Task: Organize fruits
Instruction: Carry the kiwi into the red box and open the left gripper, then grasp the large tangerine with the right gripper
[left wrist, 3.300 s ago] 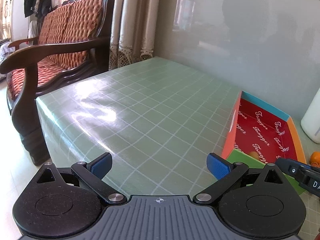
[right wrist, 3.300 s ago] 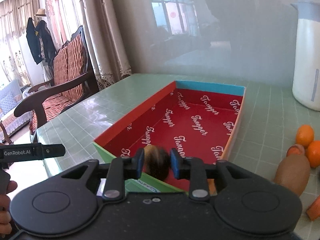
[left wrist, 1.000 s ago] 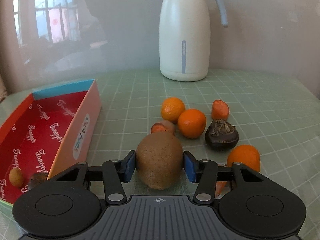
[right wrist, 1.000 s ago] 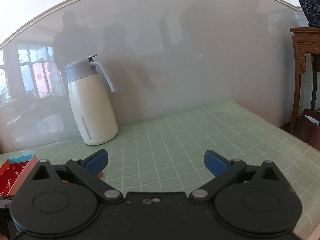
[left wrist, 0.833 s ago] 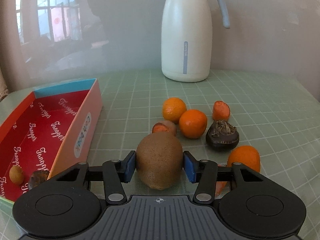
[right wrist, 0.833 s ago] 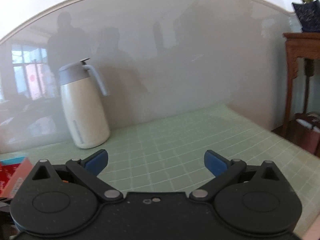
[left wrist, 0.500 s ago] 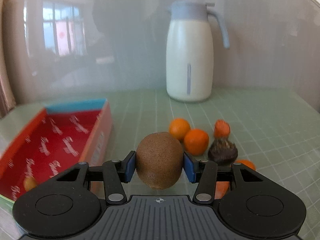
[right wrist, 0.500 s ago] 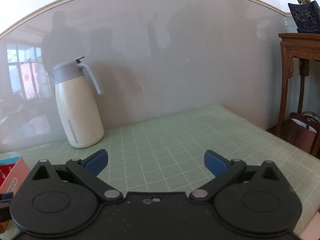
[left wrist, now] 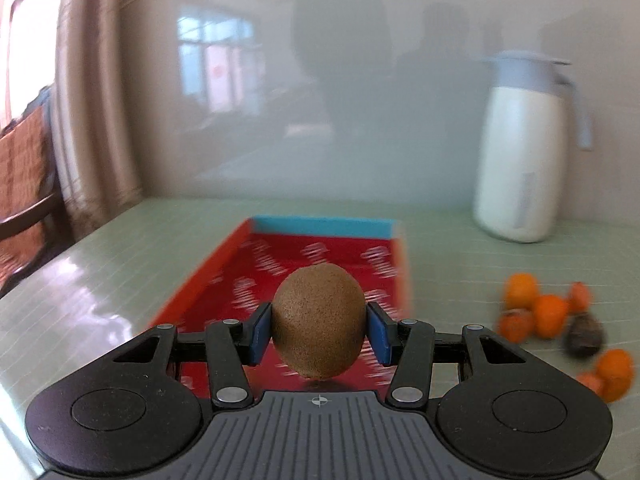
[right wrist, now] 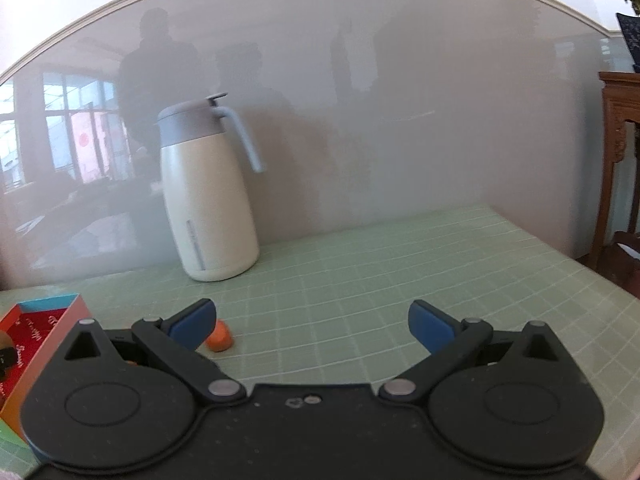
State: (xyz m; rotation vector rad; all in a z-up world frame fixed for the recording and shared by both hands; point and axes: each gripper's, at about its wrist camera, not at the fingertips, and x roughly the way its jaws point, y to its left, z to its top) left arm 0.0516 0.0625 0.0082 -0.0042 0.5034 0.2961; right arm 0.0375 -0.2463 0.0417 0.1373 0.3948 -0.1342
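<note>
Midway through a carry, the left gripper (left wrist: 319, 334) has its blue pads pressed against both sides of a brown kiwi (left wrist: 319, 325), lifted clear of the green table (left wrist: 120, 264) and lined up with the red box (left wrist: 312, 256) — the placing step, by my reading. Next comes lowering and releasing inside its walls. Meanwhile the right gripper (right wrist: 312, 322) stands wide apart, holding nothing, near the white jug (right wrist: 208, 200) — loose oranges (left wrist: 536, 308) remain outside.
</note>
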